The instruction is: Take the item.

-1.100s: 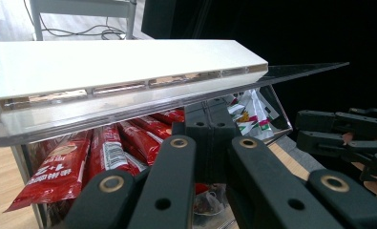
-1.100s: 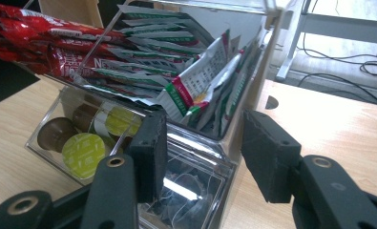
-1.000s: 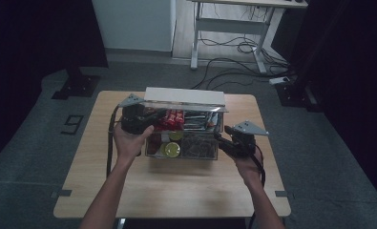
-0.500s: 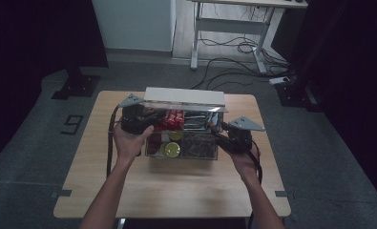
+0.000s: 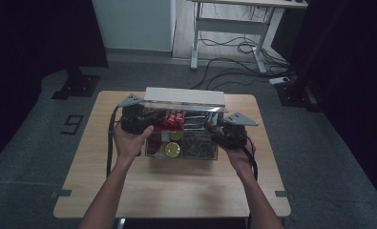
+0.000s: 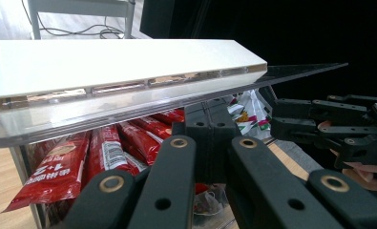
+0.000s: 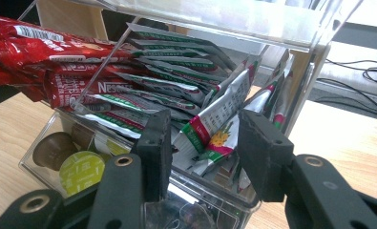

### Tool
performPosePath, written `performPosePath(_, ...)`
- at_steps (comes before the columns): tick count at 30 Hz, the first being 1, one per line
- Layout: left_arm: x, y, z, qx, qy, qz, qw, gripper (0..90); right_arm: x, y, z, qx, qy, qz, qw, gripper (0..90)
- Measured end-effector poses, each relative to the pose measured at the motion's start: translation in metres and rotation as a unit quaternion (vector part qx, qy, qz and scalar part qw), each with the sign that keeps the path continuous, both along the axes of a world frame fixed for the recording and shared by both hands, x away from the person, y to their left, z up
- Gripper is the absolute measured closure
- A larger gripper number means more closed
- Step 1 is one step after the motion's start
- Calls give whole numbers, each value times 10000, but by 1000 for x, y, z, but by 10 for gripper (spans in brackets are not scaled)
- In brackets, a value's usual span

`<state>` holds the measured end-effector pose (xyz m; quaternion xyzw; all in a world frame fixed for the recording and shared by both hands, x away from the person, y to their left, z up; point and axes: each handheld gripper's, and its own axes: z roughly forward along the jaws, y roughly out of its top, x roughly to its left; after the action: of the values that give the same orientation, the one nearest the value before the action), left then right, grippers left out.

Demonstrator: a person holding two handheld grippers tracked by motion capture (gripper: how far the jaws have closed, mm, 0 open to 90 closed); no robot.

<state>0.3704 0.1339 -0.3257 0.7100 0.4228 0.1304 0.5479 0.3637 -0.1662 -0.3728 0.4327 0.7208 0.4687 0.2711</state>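
Observation:
A clear plastic organiser box (image 5: 182, 155) stands mid-table with its white-topped lid (image 5: 183, 97) raised. Inside are red Nescafe sticks (image 7: 57, 57), green-and-white sachets (image 7: 176, 81) and coffee capsules (image 7: 81, 171). My left gripper (image 5: 145, 117) is at the box's left end; in the left gripper view it (image 6: 210, 119) is shut, its tips just under the lid's (image 6: 105, 62) clear lip, red sticks (image 6: 105, 148) behind. My right gripper (image 5: 214, 129) is at the box's right front. It (image 7: 205, 138) is open, its jaws on either side of a protruding sachet with a fruit picture (image 7: 217, 138).
The wooden table (image 5: 176, 191) has bare room in front of the box and at both sides. On the floor behind are a desk frame (image 5: 224, 28), loose cables (image 5: 234, 52) and a black stand base (image 5: 76, 86). The right gripper (image 6: 319, 124) appears across the box in the left gripper view.
My right gripper has moved left, in toward the box's right front. The left gripper and the raised lid have stayed where they were.

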Motion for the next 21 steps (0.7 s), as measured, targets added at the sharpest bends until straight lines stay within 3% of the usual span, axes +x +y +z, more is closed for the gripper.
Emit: performPosePath(21,-1,1,0,-14,-9,-14,10000,900,9,15,0,-159,-30,-4,9999,557)
